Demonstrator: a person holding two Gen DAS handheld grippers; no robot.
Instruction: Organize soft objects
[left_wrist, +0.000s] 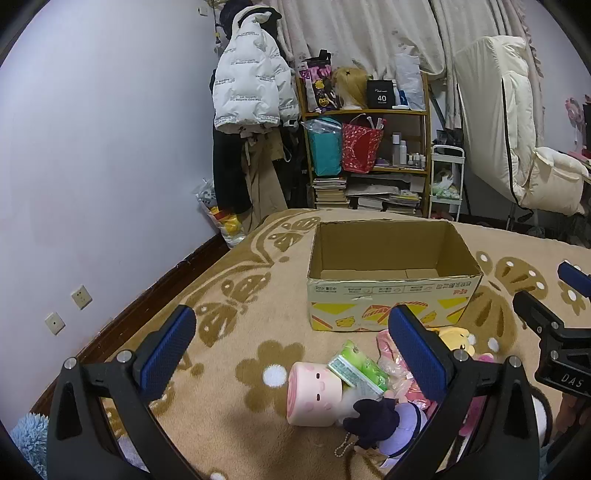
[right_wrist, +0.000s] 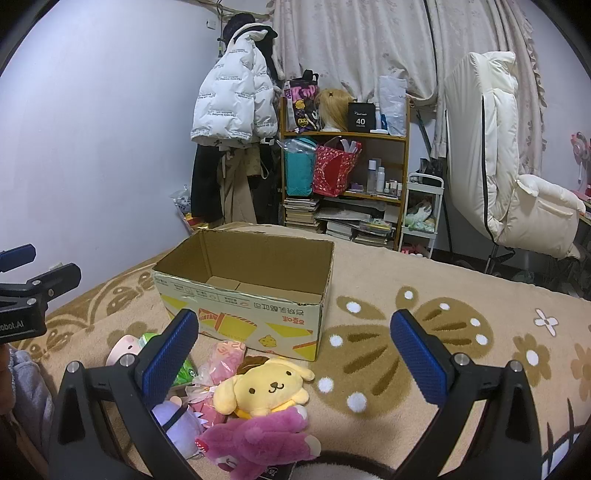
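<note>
Nearest the cameras, both hand-held grippers are seen with their blue-padded jaws spread wide and nothing clamped between them. The left gripper (left_wrist: 291, 354) is tilted down over a heap of soft toys on the tan flowered blanket (left_wrist: 229, 332), with a pink cylindrical plush (left_wrist: 314, 395) and a green tissue pack (left_wrist: 356, 369) lying touching each other between its fingers but not pressed by the pads. A dark-haired doll in lilac (left_wrist: 384, 424) is seen just in front of these, with a bead chain trailing from it. The right gripper (right_wrist: 293, 354) is held over the same heap from the other side; a magenta plush bear (right_wrist: 258, 443) is found nearest, a yellow dog plush (right_wrist: 266, 387) just behind and touching it, and a pink crinkly packet (right_wrist: 225, 358) beside that. No toy is gripped by either tool. Just beyond the heap, an open cardboard box (right_wrist: 243, 317) is set upright on the blanket, its flaps absent from view and its inside bare of toys. Further back, a wooden shelf (right_wrist: 345, 136) loaded with bags, bottles and stacked books is stood against the curtains, a white puffer jacket (right_wrist: 232, 107) is hung to its left, and a cream chair (right_wrist: 498, 155) is placed to its right.
</note>
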